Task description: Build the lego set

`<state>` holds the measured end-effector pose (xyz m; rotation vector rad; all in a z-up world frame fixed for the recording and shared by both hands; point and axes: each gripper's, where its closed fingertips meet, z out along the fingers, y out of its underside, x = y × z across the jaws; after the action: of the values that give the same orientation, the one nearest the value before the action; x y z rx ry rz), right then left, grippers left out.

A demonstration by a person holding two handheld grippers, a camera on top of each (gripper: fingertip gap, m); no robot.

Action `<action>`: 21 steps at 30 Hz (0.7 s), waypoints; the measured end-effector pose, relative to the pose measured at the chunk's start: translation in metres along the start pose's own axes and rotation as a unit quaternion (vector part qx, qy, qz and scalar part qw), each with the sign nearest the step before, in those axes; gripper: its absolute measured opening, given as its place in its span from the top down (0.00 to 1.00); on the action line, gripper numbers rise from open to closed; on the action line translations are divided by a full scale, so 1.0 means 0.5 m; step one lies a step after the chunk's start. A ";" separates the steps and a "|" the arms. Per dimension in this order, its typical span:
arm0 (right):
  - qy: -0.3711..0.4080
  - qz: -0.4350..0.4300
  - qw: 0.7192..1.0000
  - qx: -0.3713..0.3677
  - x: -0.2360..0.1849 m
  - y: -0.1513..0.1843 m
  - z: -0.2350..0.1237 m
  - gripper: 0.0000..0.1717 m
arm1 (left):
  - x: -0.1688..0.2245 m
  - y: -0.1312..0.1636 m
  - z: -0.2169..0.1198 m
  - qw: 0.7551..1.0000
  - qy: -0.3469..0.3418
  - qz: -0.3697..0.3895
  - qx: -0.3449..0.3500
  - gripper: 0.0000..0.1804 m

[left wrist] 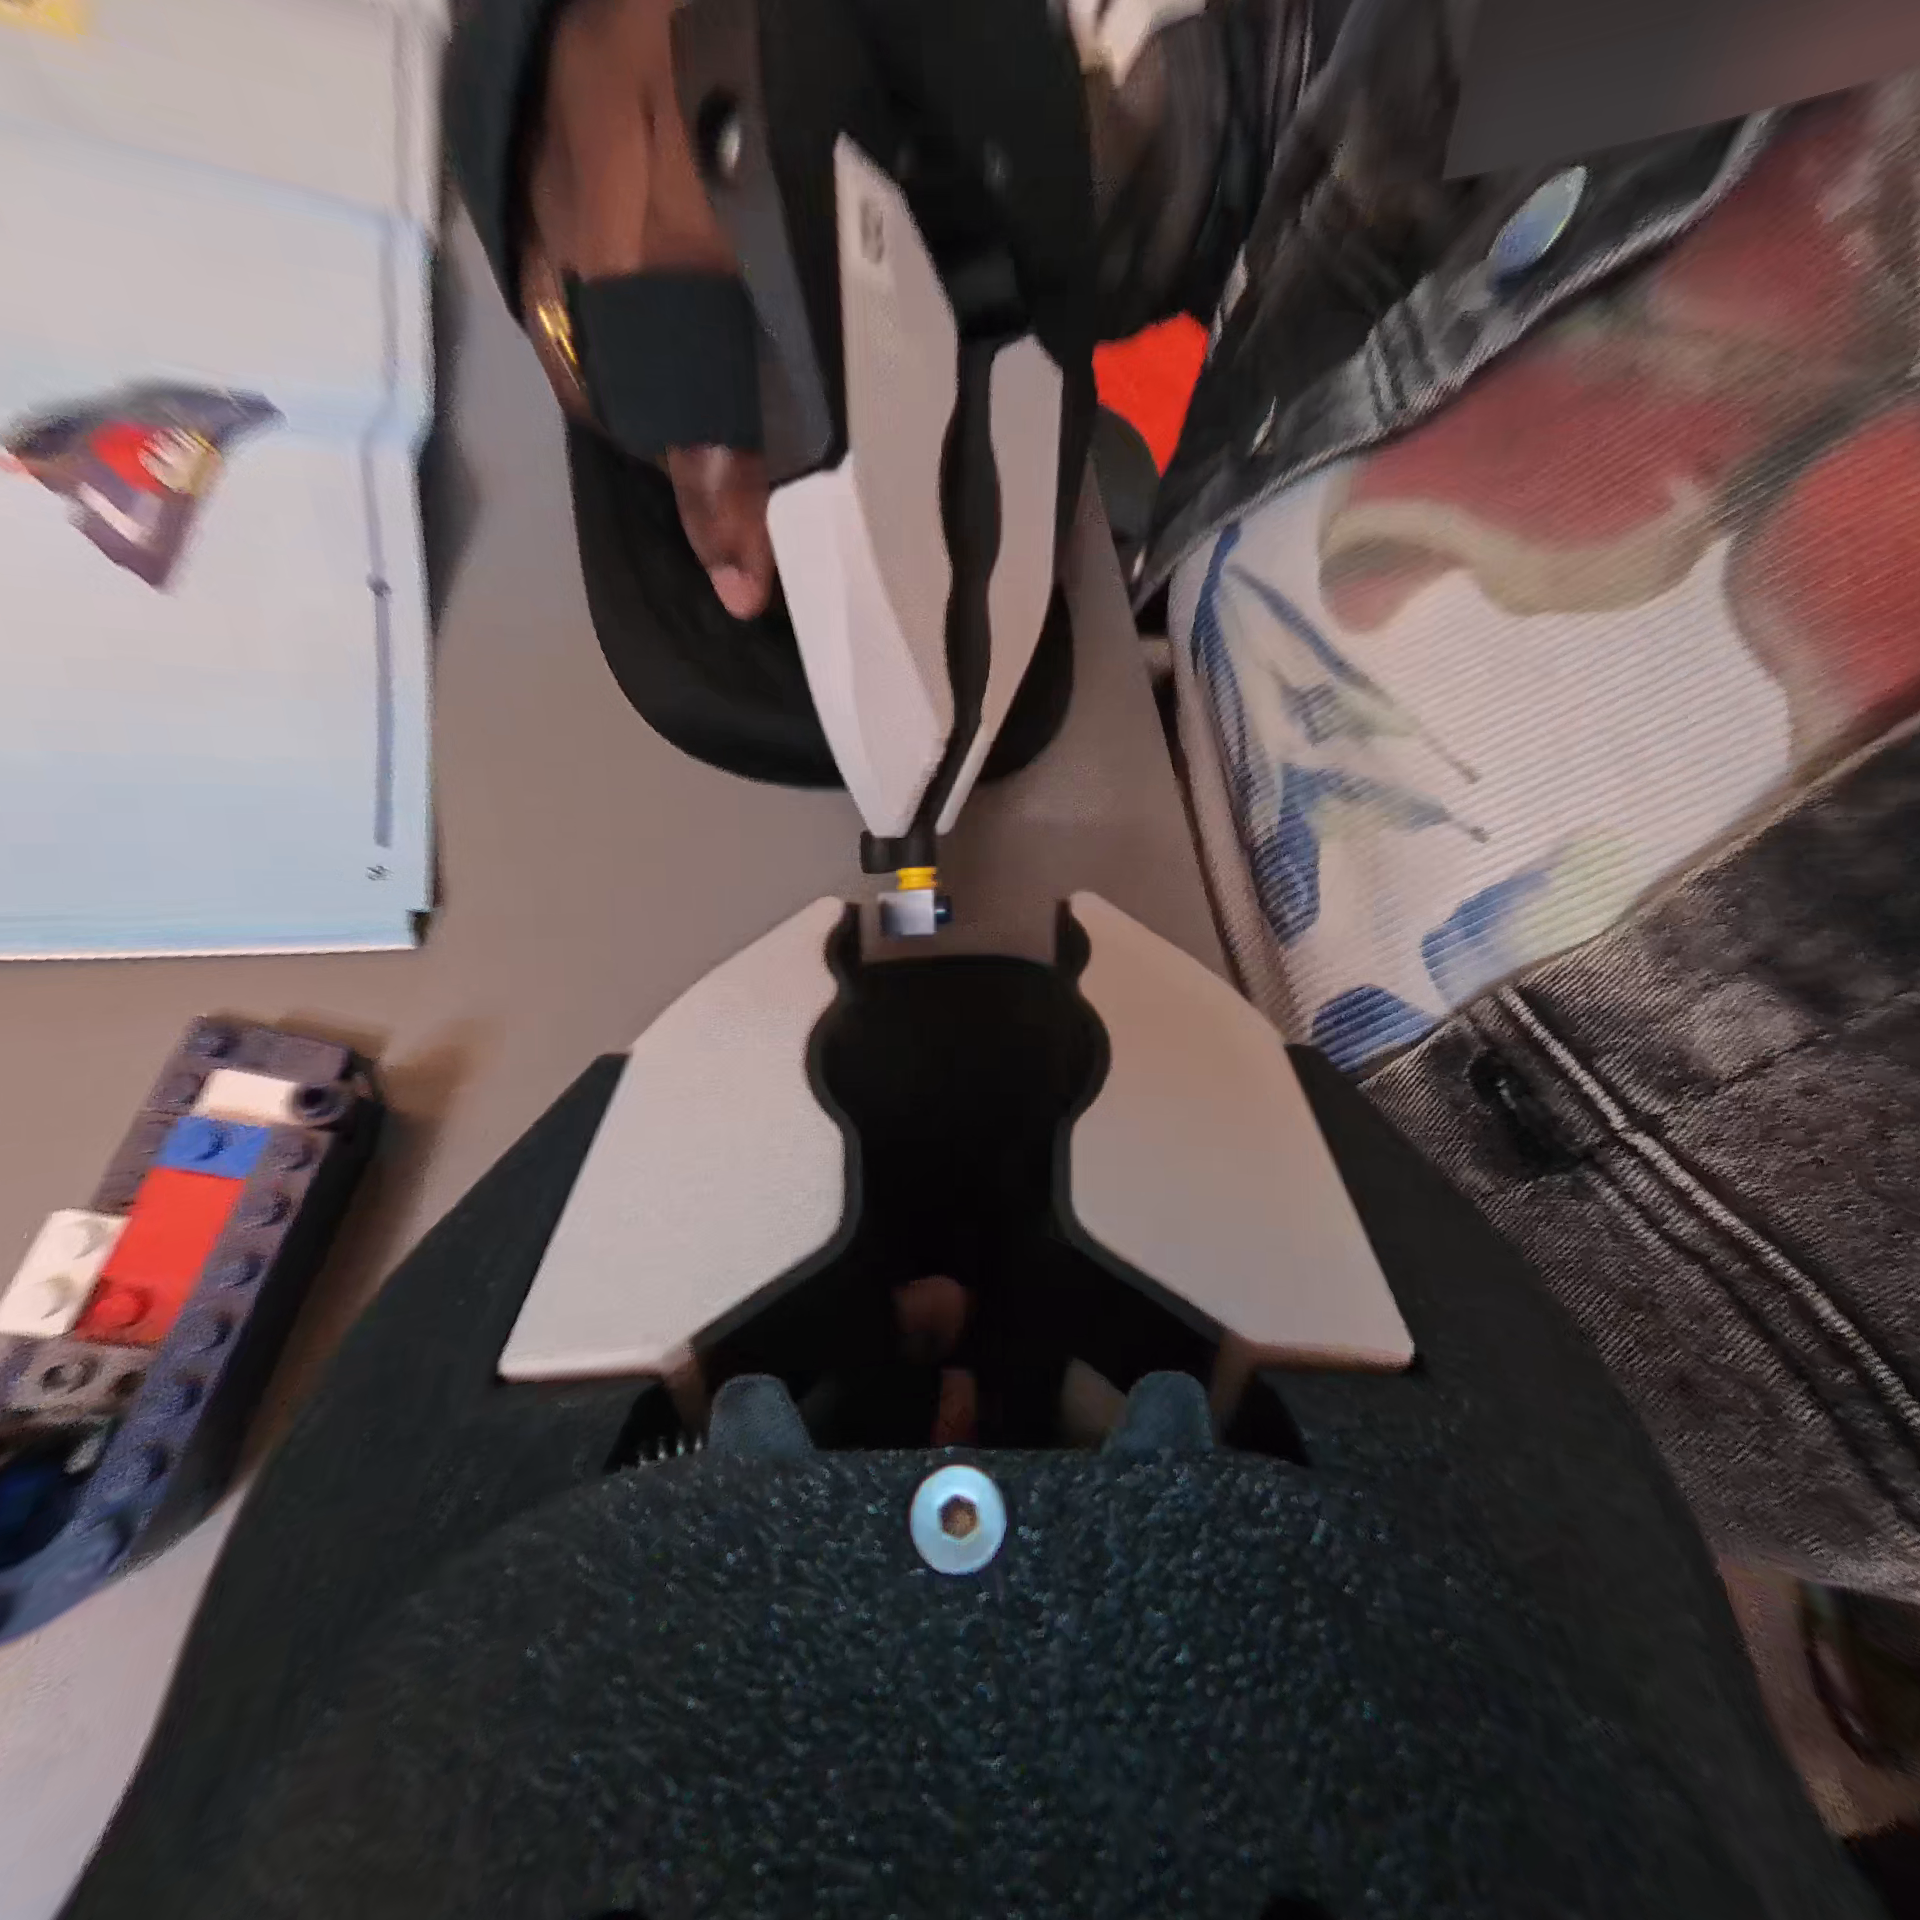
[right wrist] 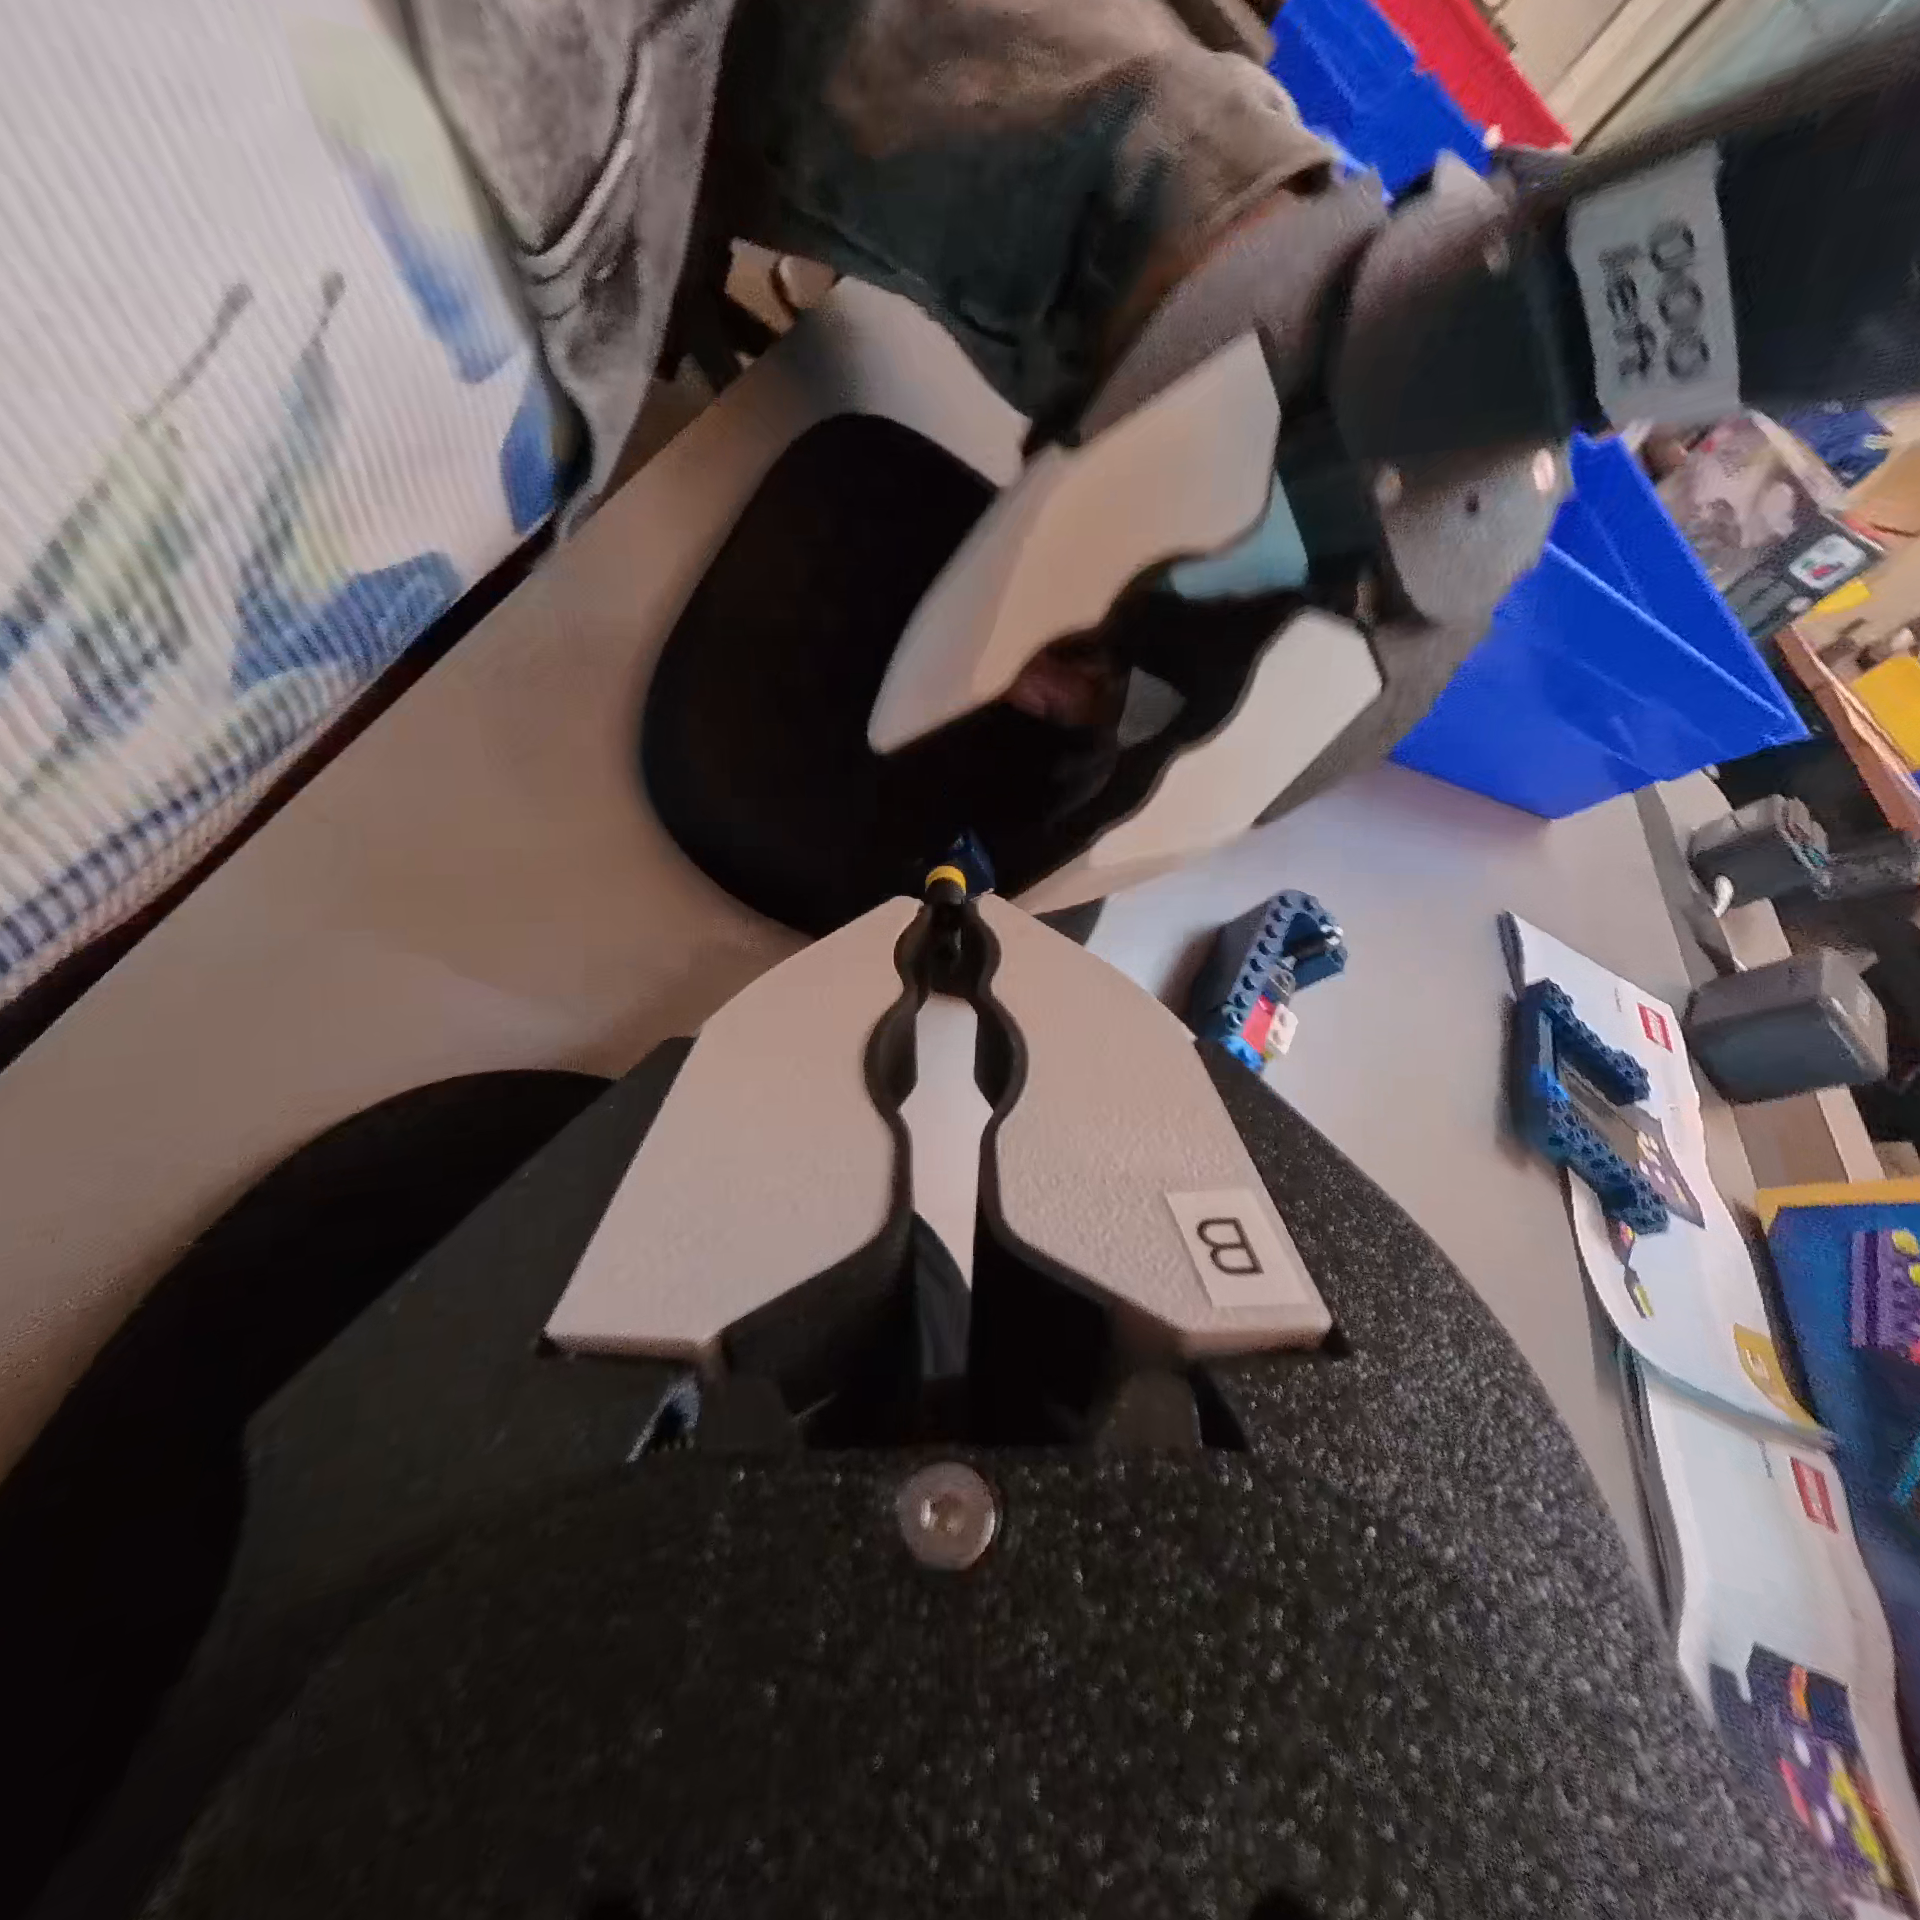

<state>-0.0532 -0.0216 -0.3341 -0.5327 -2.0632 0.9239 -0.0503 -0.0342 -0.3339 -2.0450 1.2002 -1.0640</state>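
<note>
The right claw [right wrist: 943,920] is clamped on a small yellow-and-grey brick piece [left wrist: 906,902], held above the table [left wrist: 623,810]. The piece sits between the spread-apart fingers of the left claw [left wrist: 961,920], touching neither.

Small brick assembly [left wrist: 910,906]: yellow round piece atop grey cube with dark blue stud on side. Pinched at right claw [right wrist: 943,914] tips, above surface [left wrist: 623,831], between left claw [left wrist: 961,920] tips, untouched.

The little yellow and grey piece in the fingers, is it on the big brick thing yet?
Not yet. The right gripper pinches the little yellow and grey piece in the air between the open left gripper's fingers, which don't touch it. The half-built dark blue brick model already has red, white and blue bricks fitted, and lies apart on the table.
</note>
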 end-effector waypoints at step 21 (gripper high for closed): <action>0.069 0.107 0.990 0.060 0.074 0.004 -0.049 0.97 | -0.061 -0.227 -0.151 0.840 -0.338 0.272 0.325 0.30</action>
<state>-0.0552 0.0137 -0.3072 -0.7412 -1.8389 1.0970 -0.0697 0.0408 -0.2180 -1.2383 0.7944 -0.3234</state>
